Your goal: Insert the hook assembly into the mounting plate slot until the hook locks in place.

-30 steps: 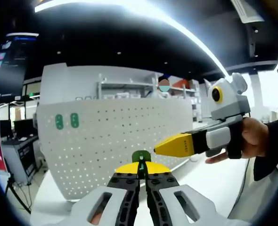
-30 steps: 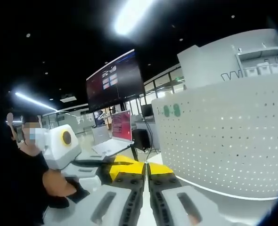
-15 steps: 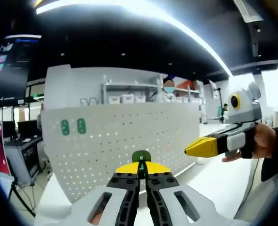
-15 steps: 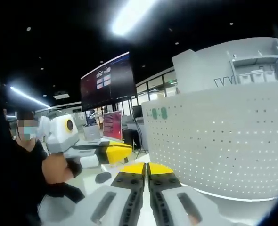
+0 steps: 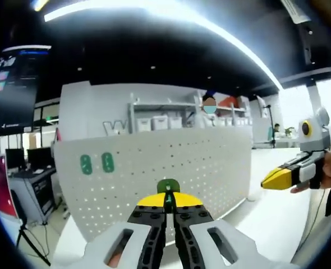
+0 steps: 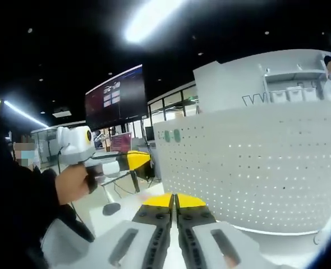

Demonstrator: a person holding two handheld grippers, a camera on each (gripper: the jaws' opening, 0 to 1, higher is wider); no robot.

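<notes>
A white perforated mounting plate (image 5: 165, 168) stands upright across the left gripper view, with two green hooks (image 5: 96, 163) on its upper left. My left gripper (image 5: 169, 197) is in front of its lower middle, shut on a small green hook assembly (image 5: 168, 186) that pokes up between the yellow tips. My right gripper (image 5: 277, 179) comes in at the right, held by a hand, well off the plate. In the right gripper view the mounting plate (image 6: 255, 162) spreads over the right half, my right gripper (image 6: 175, 200) is shut with nothing in it, and the left gripper (image 6: 136, 159) hangs at the left.
The plate stands on a white table (image 5: 266, 224). Shelves with white bins (image 5: 154, 120) rise behind it. A dark wall screen (image 6: 115, 98) hangs at the back. A small black object (image 6: 110, 209) lies on the table near the person (image 6: 25, 196) at the left.
The two grippers have drawn apart: the right gripper has slid to the right edge of the left gripper view and looks smaller. The plate sits a little nearer. The left gripper still holds the green piece.
</notes>
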